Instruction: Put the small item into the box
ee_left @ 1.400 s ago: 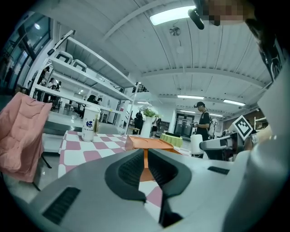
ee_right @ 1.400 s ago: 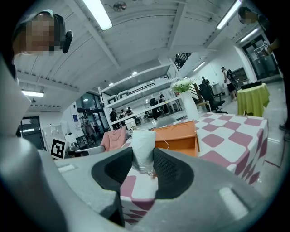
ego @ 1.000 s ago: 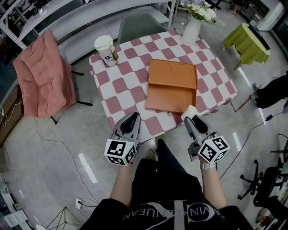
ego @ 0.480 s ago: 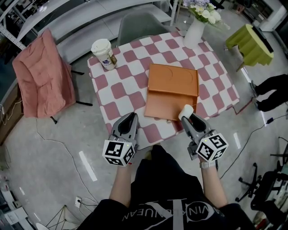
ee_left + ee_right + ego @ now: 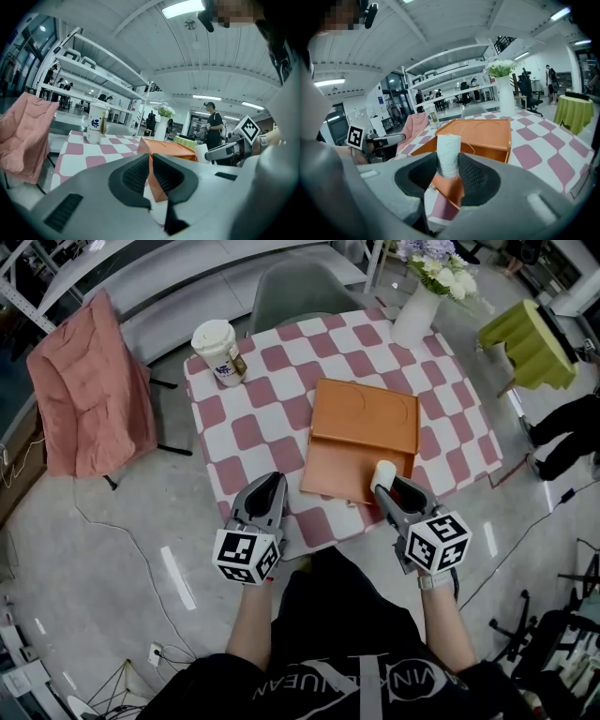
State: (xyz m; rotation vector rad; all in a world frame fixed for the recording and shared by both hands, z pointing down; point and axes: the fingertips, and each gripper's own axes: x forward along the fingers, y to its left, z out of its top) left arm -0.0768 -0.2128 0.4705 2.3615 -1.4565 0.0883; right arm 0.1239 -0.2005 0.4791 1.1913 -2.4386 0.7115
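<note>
An orange box [image 5: 364,435] lies flat on the pink-and-white checked table [image 5: 251,432], right of centre. My right gripper [image 5: 385,487] is shut on a small white roll of thread [image 5: 383,472], held upright just over the box's near edge. In the right gripper view the roll [image 5: 448,149] stands between the jaws with the box [image 5: 480,132] straight beyond it. My left gripper [image 5: 271,489] hovers at the table's near edge, left of the box. Its jaws are shut with nothing between them, and the left gripper view shows a corner of the box [image 5: 166,149] past the left gripper [image 5: 150,161].
A lidded paper cup [image 5: 217,349] stands at the table's far left corner and a white vase of flowers [image 5: 418,307] at the far right. A grey chair [image 5: 298,289] sits behind the table. A pink-draped chair [image 5: 89,395] is at the left, a green-covered stool [image 5: 532,339] at the right.
My right gripper carried the white roll forward and a little left, from beside the table's near edge to the box's near edge. The left gripper hardly moved.
</note>
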